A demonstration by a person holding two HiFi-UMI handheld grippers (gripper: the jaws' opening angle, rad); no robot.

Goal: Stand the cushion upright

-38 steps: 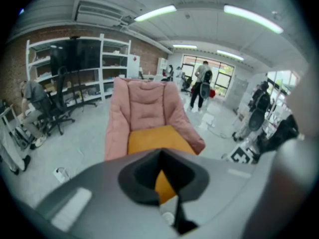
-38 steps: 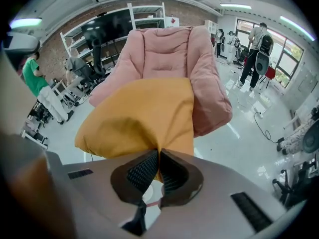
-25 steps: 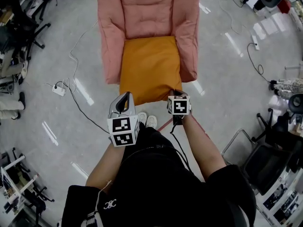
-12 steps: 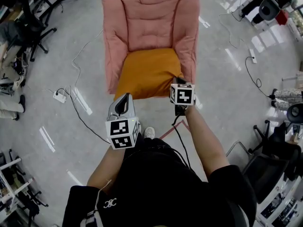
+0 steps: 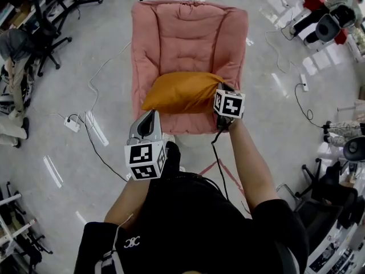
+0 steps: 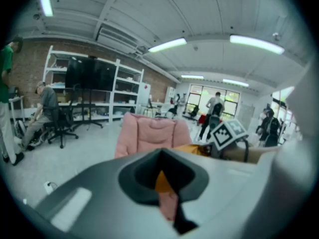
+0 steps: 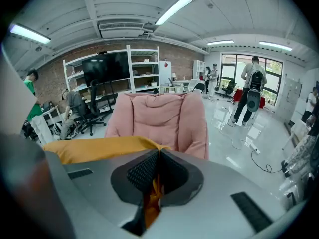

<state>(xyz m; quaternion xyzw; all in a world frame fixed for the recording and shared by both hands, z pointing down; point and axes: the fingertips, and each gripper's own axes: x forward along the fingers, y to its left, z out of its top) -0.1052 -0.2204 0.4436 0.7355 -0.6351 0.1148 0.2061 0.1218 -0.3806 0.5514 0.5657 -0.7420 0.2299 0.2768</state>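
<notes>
An orange cushion [image 5: 180,92] lies on the seat of a pink armchair [image 5: 188,39], with its front edge raised off the seat and its right end highest. My right gripper [image 5: 220,89] is shut on the cushion's front right corner. In the right gripper view, orange fabric sits pinched between the jaws [image 7: 158,153] while the rest of the cushion [image 7: 94,148] stretches left in front of the chair [image 7: 157,118]. My left gripper [image 5: 152,114] is shut, its tip just beside the cushion's front left corner. In the left gripper view [image 6: 162,156] no fabric shows in its jaws.
Cables [image 5: 94,104] and a power strip [image 5: 71,108] lie on the grey floor left of the chair. Office chairs [image 5: 40,33] stand at far left, more chairs and gear at right. Red tape [image 5: 214,167] marks the floor by my legs. People and shelves are in the background.
The right gripper has risen and moved toward the chair back, lifting the cushion's front edge off the seat. The left gripper rose a little beside the cushion's left corner.
</notes>
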